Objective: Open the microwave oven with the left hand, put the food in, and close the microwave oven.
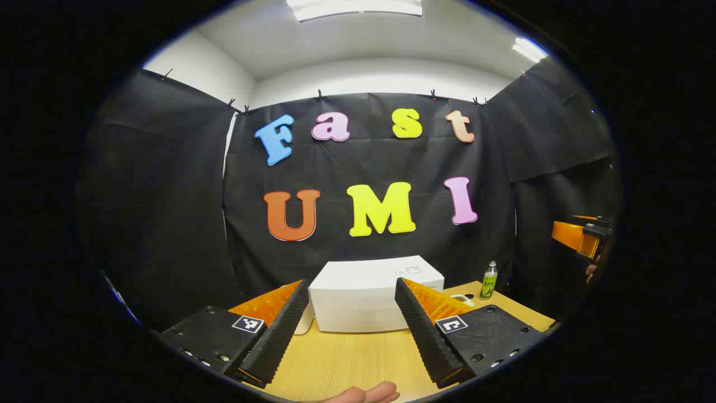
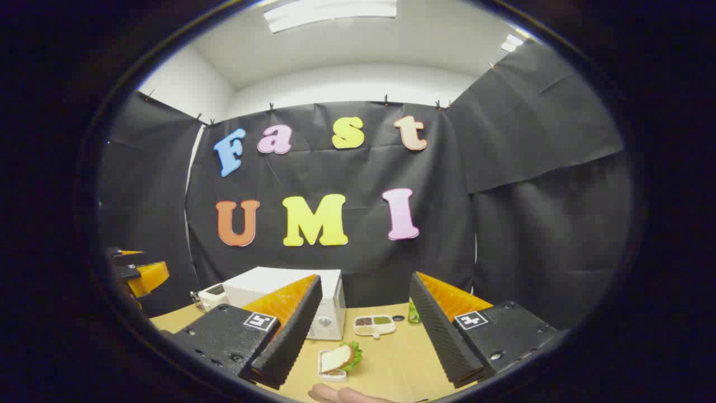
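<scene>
Two tongs (image 1: 351,324) (image 2: 362,330) gape (both empty); one microwave (image 1: 369,299), one sandwich (image 2: 341,357).

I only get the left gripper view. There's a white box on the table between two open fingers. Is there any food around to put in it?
Observer: Yes. The right gripper view shows a sandwich on a small white tray, lying on the table in front of the microwave.
Operator: Anything else near it?
Observer: A small divided dish with dark and green fillings sits just behind the sandwich.
Operator: Is the other tool holding something?
Observer: No. The right gripper is open, its fingers apart above the table with nothing between them.
Operator: And the box's door?
Observer: It looks closed from that side.
</scene>
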The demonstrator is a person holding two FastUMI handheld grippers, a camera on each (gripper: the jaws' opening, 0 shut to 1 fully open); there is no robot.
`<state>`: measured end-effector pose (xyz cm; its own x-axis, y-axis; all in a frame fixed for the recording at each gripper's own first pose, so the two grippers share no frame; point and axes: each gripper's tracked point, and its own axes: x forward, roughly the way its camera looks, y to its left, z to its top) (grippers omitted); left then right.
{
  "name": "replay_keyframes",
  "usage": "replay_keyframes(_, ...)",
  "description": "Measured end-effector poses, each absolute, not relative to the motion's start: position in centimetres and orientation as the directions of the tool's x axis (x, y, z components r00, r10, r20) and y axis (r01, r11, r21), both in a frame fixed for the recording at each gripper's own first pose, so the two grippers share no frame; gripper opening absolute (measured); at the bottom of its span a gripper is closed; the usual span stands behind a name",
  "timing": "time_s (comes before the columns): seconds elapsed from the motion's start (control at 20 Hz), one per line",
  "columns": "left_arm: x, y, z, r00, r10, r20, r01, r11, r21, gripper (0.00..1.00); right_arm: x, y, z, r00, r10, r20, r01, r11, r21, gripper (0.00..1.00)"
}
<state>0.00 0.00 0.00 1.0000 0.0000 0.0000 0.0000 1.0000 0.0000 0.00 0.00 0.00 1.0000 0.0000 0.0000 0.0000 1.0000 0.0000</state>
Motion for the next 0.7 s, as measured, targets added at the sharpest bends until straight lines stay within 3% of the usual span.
replay_keyframes(0.05, 0.0, 0.1, 0.0, 1.000, 0.000, -0.001, 0.000, 1.000, -0.001, 0.95, -0.2, 0.0, -0.1, 1.000, 0.004, 0.002, -0.004, 1.000, 0.004, 1.00)
replay_keyframes(0.2, -0.3, 0.2, 0.3, 1.000, -0.001, 0.005, 0.001, 1.000, -0.005, 0.95, -0.5, -0.1, -0.1, 1.000, 0.009, 0.000, -0.009, 1.000, 0.001, 1.00)
replay_keyframes(0.25, -0.4, 0.2, 0.4, 1.000, 0.000, 0.006, 0.000, 1.000, -0.005, 0.95, -0.4, -0.2, -0.2, 1.000, 0.009, -0.002, -0.009, 1.000, 0.003, 0.92)
replay_keyframes(0.3, -0.4, 0.3, 0.5, 1.000, 0.004, 0.008, -0.004, 1.000, -0.008, 0.95, -0.4, -0.1, -0.3, 1.000, 0.012, -0.005, -0.012, 1.000, 0.005, 0.92)
replay_keyframes(0.35, -0.5, 0.3, 0.6, 1.000, 0.005, 0.012, -0.005, 1.000, -0.012, 0.95, -0.3, -0.1, -0.4, 1.000, 0.012, -0.008, -0.012, 1.000, 0.008, 1.00)
replay_keyframes(0.4, -0.5, 0.3, 0.7, 1.000, 0.006, 0.015, -0.006, 1.000, -0.013, 0.95, -0.2, -0.2, -0.5, 1.000, 0.012, -0.010, -0.012, 1.000, 0.010, 0.92)
replay_keyframes(0.5, -0.6, 0.4, 0.7, 1.000, 0.009, 0.021, -0.009, 1.000, -0.013, 0.95, -0.1, -0.4, -0.6, 1.000, 0.011, -0.015, -0.011, 1.000, 0.010, 0.92)
replay_keyframes(0.55, -0.7, 0.3, 0.8, 1.000, 0.008, 0.024, -0.007, 1.000, -0.012, 0.95, -0.1, -0.5, -0.8, 1.000, 0.010, -0.016, -0.009, 1.000, 0.011, 1.00)
replay_keyframes(0.7, -0.6, 0.3, 0.9, 0.999, 0.012, 0.031, -0.012, 1.000, -0.011, 0.95, 0.2, -0.9, -1.1, 1.000, 0.004, -0.025, -0.004, 1.000, 0.014, 1.00)
